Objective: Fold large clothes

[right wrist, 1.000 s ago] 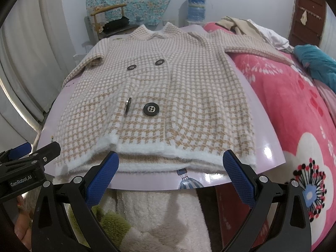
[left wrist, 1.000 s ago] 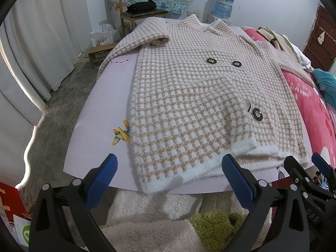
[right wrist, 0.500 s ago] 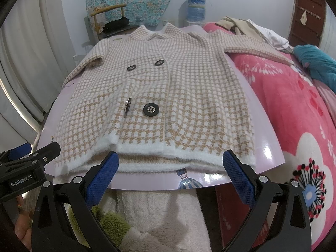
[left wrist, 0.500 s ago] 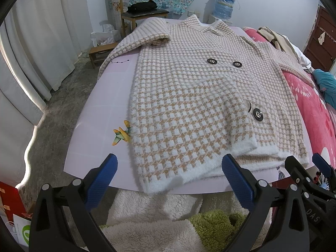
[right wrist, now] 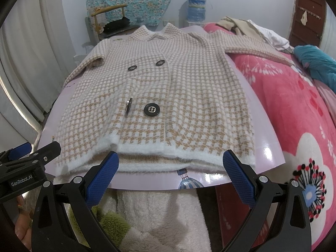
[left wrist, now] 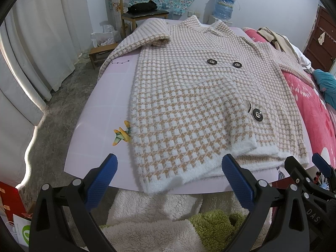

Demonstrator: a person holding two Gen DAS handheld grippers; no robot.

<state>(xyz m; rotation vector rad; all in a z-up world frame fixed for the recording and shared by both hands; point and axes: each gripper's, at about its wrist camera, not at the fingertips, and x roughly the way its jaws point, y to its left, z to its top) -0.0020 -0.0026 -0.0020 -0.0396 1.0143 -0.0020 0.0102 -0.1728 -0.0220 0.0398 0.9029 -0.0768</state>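
From the left wrist, the left gripper hangs wide and empty short of the checked coat spread on the pale mat; the coat's far sleeve runs off at 2 o'clock, a chair stands at 12, and the right gripper is cut off at 4. From the right wrist, the right gripper is likewise wide and empty before the coat hem, and only here the pink blanket shows broadly at 3 o'clock.
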